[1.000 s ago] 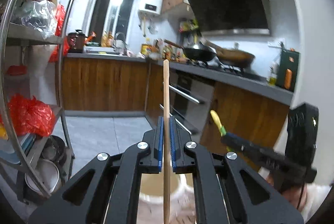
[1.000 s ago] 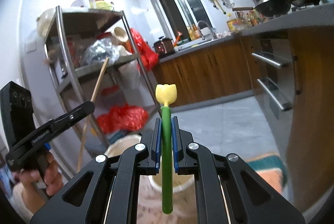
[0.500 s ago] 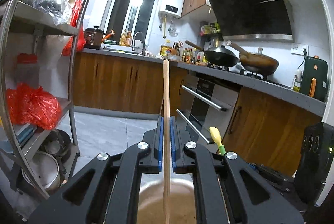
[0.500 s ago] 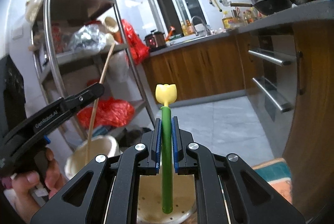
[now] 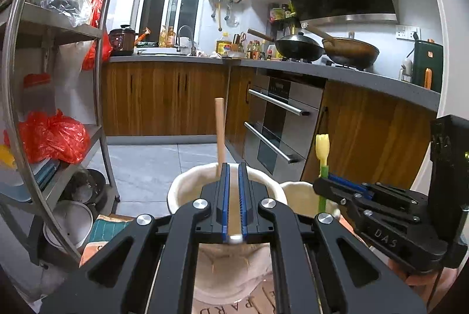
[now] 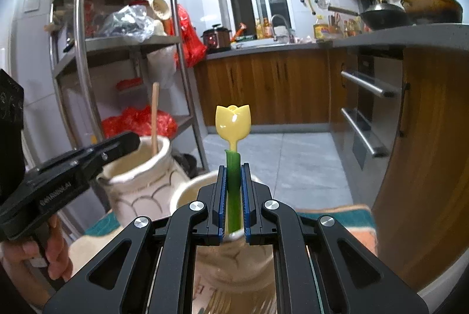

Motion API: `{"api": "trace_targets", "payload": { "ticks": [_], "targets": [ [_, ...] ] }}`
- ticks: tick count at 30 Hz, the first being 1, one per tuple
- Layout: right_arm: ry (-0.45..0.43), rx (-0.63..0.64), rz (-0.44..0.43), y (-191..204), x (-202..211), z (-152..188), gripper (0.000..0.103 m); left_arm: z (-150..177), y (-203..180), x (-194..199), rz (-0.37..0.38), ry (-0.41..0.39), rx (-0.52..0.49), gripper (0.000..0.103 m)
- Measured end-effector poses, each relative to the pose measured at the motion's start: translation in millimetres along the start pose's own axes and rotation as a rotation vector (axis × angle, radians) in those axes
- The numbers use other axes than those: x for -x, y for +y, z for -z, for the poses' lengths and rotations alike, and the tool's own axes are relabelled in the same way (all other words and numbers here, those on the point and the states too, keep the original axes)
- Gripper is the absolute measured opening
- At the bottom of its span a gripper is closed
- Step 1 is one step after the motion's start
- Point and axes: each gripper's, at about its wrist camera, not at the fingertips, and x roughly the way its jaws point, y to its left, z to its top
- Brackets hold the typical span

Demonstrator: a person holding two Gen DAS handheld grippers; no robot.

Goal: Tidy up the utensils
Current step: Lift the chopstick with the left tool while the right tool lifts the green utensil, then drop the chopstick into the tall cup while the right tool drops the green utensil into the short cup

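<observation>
Both grippers have come down since a second ago, and the two jars that sat low in view are now right under the fingertips. The wooden stick (image 5: 219, 132), which was clamped in the left gripper (image 5: 233, 167) and towered over it, now shows only its upper part. It stands nearly upright inside the cream jar (image 5: 181, 185).

The left jaws are drawn in to a narrow slit. From my right camera, the stick stands just past the fingertips with a gap between them, so I see no grip on it. In the left view a pale strip fills the slit; I cannot tell what it is. A hand (image 6: 55, 249) grips that tool's handle at the lower left.

The right gripper (image 6: 233, 167) is clamped on the green utensil (image 6: 233, 120), with its pads pressed on the stem. Its yellow tulip-shaped end stands above the fingers and the stem runs down into the mouth of the second jar (image 6: 187, 194). The two jars stand just beside each other on a teal and orange mat (image 6: 337, 214), near a metal shelf rack (image 6: 82, 50).
</observation>
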Motion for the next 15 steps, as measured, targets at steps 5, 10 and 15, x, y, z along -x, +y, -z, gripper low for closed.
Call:
{"api": "trace_targets", "payload": {
  "ticks": [5,10,15],
  "targets": [
    [0.013,0.008,-0.008,0.8,-0.7,2.4,0.011,-1.0,5.5,8.6,0.022,-0.012,0.018,0.006],
    [0.027,0.003,-0.002,1.3,-4.9,3.2,0.011,-0.3,3.6,11.2,0.026,-0.013,0.002,0.007],
    [0.027,0.007,0.009,1.6,-5.8,3.8,0.017,-0.5,2.3,10.6,0.024,-0.006,0.001,0.008]
  ]
}}
